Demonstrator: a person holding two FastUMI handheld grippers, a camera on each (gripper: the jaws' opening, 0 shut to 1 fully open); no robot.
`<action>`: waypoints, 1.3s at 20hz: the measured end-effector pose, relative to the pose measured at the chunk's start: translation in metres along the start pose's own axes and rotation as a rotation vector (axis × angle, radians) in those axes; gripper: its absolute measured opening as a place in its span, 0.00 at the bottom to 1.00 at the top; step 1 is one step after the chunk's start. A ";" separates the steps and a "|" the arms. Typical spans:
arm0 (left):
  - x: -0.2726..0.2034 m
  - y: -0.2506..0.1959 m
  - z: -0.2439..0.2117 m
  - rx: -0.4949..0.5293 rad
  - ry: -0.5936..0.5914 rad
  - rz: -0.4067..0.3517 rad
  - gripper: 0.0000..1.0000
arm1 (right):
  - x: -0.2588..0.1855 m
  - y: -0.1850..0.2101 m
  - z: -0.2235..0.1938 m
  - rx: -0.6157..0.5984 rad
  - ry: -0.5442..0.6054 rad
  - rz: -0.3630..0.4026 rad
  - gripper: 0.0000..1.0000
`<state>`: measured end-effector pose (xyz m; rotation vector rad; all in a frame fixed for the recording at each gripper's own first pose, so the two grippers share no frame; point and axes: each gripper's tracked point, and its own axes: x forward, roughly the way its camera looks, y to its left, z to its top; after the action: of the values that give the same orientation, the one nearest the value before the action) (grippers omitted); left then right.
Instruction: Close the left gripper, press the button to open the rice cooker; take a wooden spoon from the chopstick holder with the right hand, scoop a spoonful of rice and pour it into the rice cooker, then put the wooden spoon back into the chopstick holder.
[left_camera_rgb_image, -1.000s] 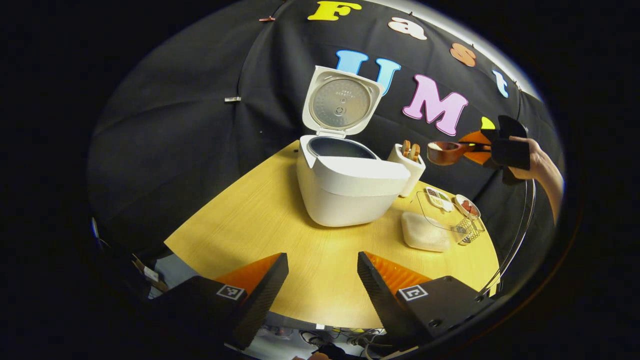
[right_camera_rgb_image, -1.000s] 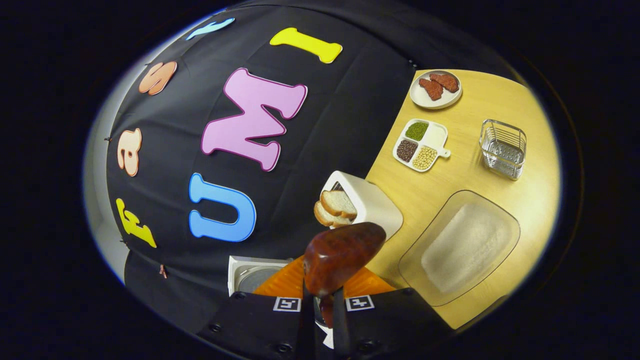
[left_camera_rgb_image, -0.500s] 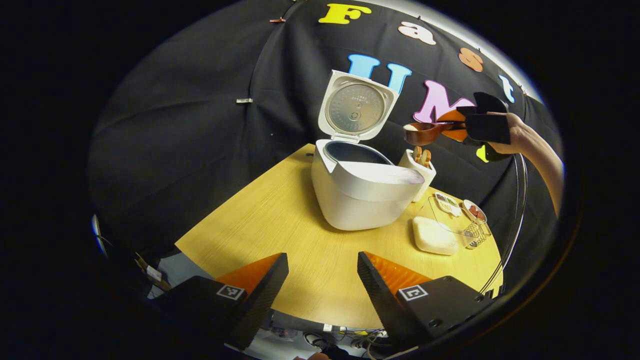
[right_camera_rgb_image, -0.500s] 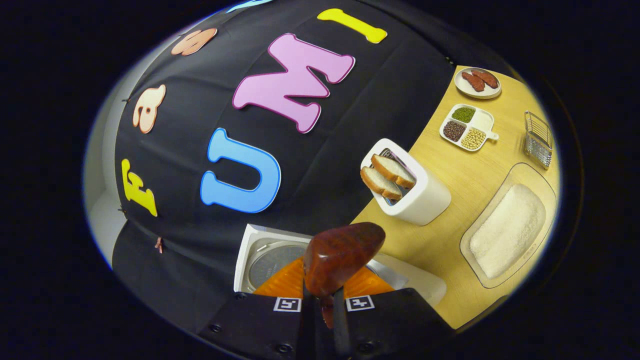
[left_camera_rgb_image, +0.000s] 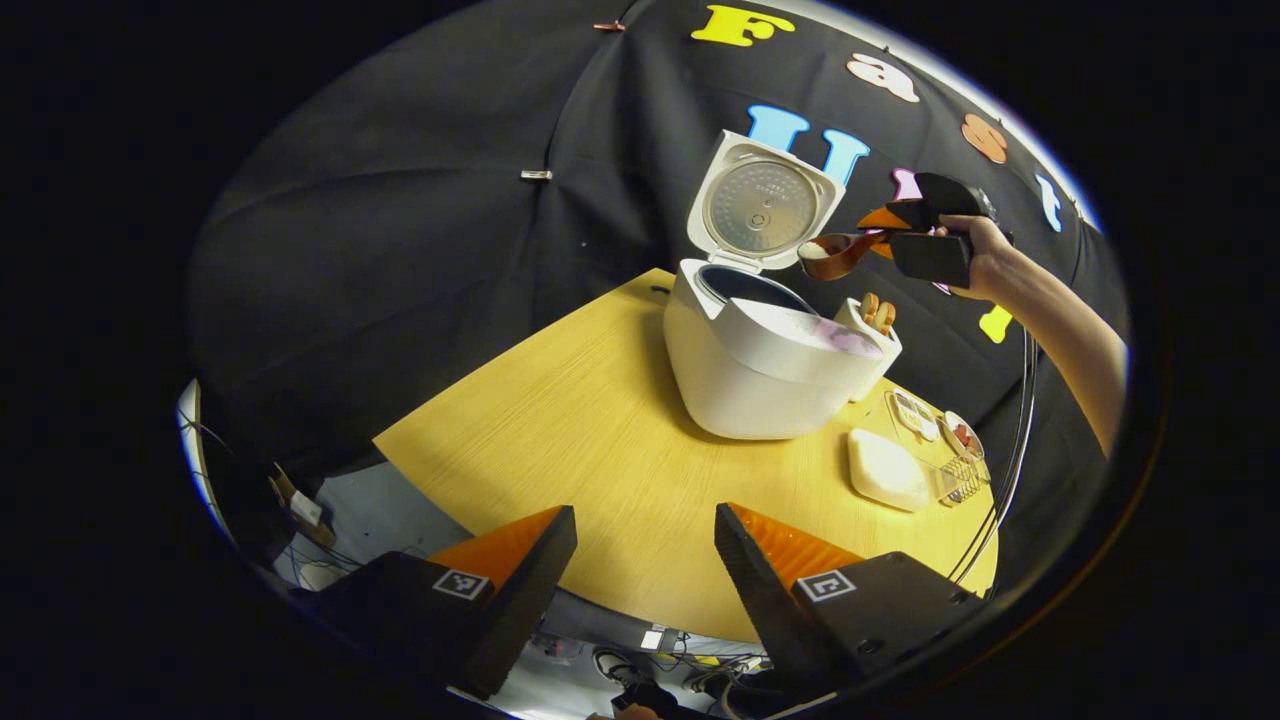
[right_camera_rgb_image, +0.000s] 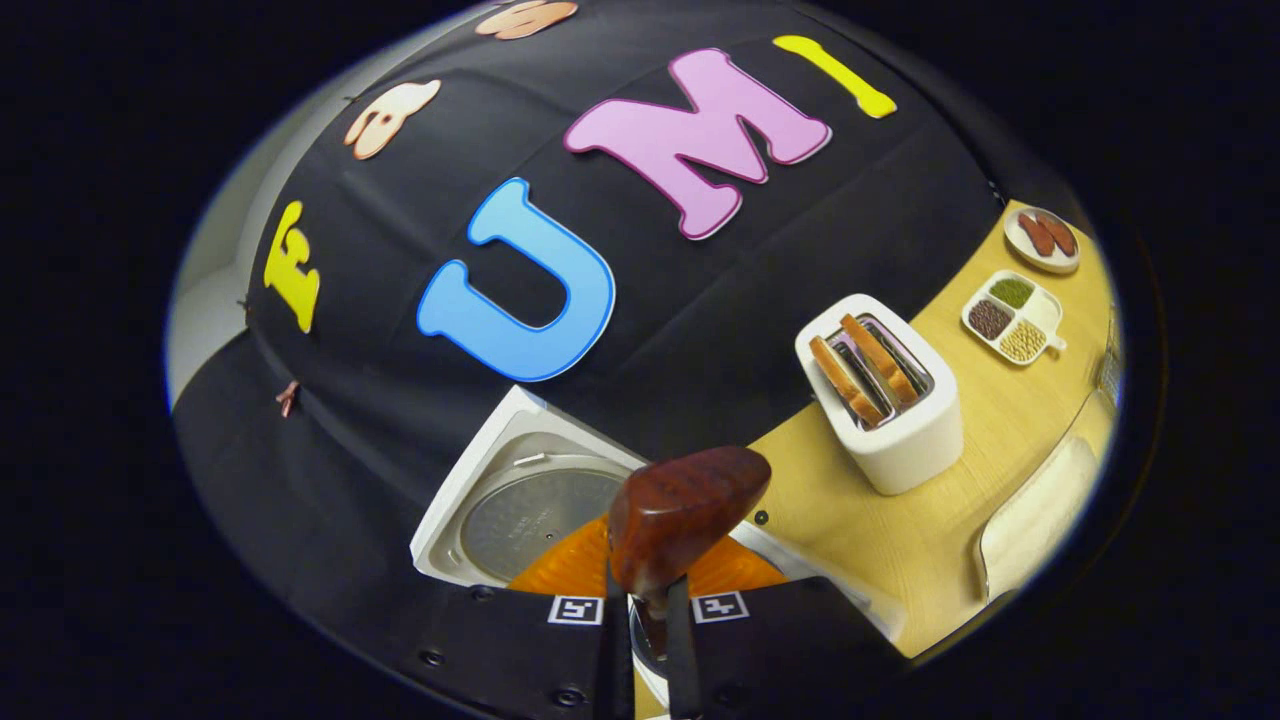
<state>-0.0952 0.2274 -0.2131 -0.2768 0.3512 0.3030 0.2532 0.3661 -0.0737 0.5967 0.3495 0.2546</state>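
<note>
The white rice cooker (left_camera_rgb_image: 760, 370) stands on the table with its lid (left_camera_rgb_image: 757, 205) raised. Just above its right rim hangs the wooden spoon (left_camera_rgb_image: 832, 255), tipped a little, with white rice in its bowl. My right gripper (left_camera_rgb_image: 890, 238), held by a hand, is shut on the spoon's handle. In the right gripper view that gripper (right_camera_rgb_image: 648, 610) grips the spoon (right_camera_rgb_image: 688, 515) over the cooker's lid (right_camera_rgb_image: 530, 510). The white holder (right_camera_rgb_image: 880, 400) with two brown slices stands to the right. My left gripper (left_camera_rgb_image: 645, 560) is open above the table's near edge, holding nothing.
A clear tray of rice (left_camera_rgb_image: 885, 468) lies right of the cooker, with a wire basket (left_camera_rgb_image: 958, 475) beside it. A divided dish of beans (right_camera_rgb_image: 1012, 318) and a small plate of meat (right_camera_rgb_image: 1042, 240) sit farther along the yellow table (left_camera_rgb_image: 560, 420).
My right gripper has carried the spoon from beside the holder to over the cooker's rim and begun to tip it. The left gripper has drawn back and stays open.
</note>
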 end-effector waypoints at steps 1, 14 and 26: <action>-0.002 0.002 0.001 0.001 0.001 0.001 0.96 | 0.004 0.003 -0.005 -0.042 0.001 0.008 0.17; -0.003 0.007 0.022 0.067 -0.034 0.001 0.96 | 0.033 0.048 -0.065 -0.709 -0.026 0.161 0.17; -0.007 0.002 0.023 0.083 -0.048 -0.005 0.96 | 0.022 0.071 -0.117 -1.184 -0.044 0.319 0.17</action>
<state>-0.0955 0.2351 -0.1896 -0.1890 0.3151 0.2885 0.2183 0.4891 -0.1282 -0.5187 0.0155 0.6808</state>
